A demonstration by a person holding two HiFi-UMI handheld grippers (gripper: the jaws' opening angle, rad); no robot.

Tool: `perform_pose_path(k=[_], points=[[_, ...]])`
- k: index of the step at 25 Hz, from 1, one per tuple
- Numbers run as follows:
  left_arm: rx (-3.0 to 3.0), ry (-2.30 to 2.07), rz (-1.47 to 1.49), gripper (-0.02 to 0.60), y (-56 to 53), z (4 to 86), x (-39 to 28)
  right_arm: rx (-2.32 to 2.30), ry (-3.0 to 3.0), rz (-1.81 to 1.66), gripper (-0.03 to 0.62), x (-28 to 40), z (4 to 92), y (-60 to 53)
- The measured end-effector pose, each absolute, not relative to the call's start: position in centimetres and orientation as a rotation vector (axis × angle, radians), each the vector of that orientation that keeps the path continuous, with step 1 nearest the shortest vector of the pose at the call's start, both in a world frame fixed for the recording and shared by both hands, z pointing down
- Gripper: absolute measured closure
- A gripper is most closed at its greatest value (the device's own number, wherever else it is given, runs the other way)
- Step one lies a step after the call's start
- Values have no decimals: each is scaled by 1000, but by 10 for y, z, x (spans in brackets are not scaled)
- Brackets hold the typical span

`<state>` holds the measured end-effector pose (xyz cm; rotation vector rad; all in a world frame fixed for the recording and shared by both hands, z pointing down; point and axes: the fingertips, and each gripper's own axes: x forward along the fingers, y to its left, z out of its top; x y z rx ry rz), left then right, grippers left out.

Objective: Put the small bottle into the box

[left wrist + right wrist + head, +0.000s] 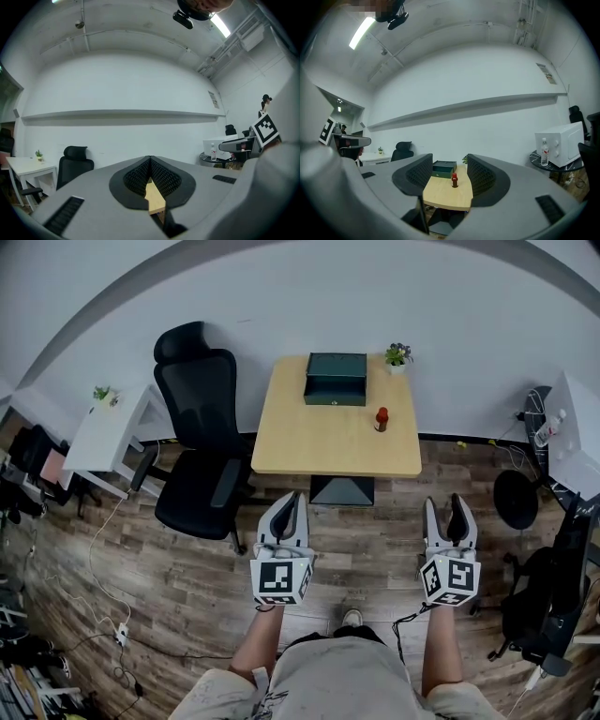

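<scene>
White wall (375, 296), wood floor (375, 549), black chair (197, 442).

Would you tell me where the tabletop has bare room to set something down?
The table is bare along its near edge and left side, beside the box. Crowded at the far right: box, plant, small bottle.

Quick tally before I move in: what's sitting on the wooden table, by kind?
box: 1
bottle: 1
potted plant: 1
Total: 3
</scene>
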<state>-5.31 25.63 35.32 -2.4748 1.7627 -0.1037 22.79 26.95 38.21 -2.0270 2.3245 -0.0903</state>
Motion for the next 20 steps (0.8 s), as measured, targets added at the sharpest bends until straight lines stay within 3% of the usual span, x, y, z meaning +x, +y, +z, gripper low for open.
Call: perform_pose_path(k=[20], points=[[-2450,1783,-54,575,146,353,-72,-2006,2352,-68,350,214,386,157]])
